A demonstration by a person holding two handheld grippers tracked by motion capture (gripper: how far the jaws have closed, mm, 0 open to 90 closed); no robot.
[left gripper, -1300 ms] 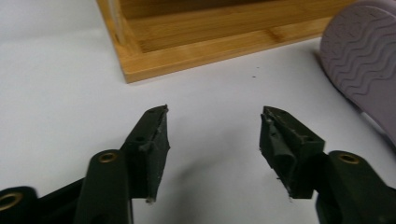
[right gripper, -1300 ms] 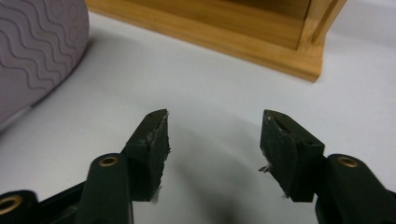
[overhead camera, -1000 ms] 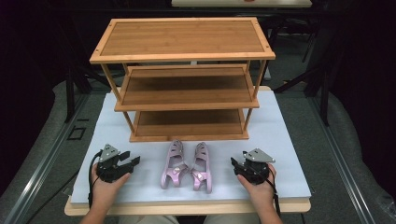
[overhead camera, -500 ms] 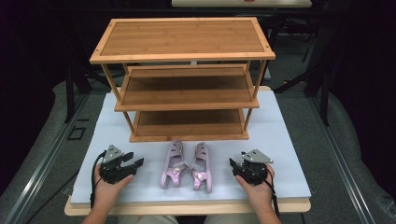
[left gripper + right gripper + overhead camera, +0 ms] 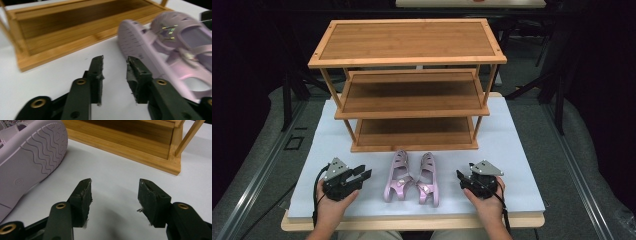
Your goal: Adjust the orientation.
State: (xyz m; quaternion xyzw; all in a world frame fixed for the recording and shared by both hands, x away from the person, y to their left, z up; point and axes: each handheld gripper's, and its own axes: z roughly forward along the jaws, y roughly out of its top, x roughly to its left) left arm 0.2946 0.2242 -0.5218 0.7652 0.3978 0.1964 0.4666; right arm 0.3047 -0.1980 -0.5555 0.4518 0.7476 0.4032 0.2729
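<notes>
A pair of pink strappy sandals lies on the white table in front of the shelf: the left sandal [image 5: 397,176] and the right sandal [image 5: 428,180], both on their sides. My left gripper [image 5: 366,173] rests on the table left of the pair and points at it. In the left gripper view the gripper [image 5: 115,62] has nothing between its jaws, which have just been closing to a narrower gap, and the left sandal [image 5: 172,52] lies just to their right. My right gripper [image 5: 460,175] sits right of the pair. In the right gripper view it [image 5: 115,185] stands open, with a ribbed sandal sole [image 5: 30,157] at the left.
A three-tier bamboo shelf rack [image 5: 407,42] stands at the back of the white table [image 5: 517,150]. Its lowest shelf [image 5: 412,131] lies just behind the sandals. Its bottom rail [image 5: 130,147] crosses the right gripper view. Dark floor surrounds the table.
My left gripper has slid a little to the right toward the sandals. The right gripper and the sandals have stayed where they were.
</notes>
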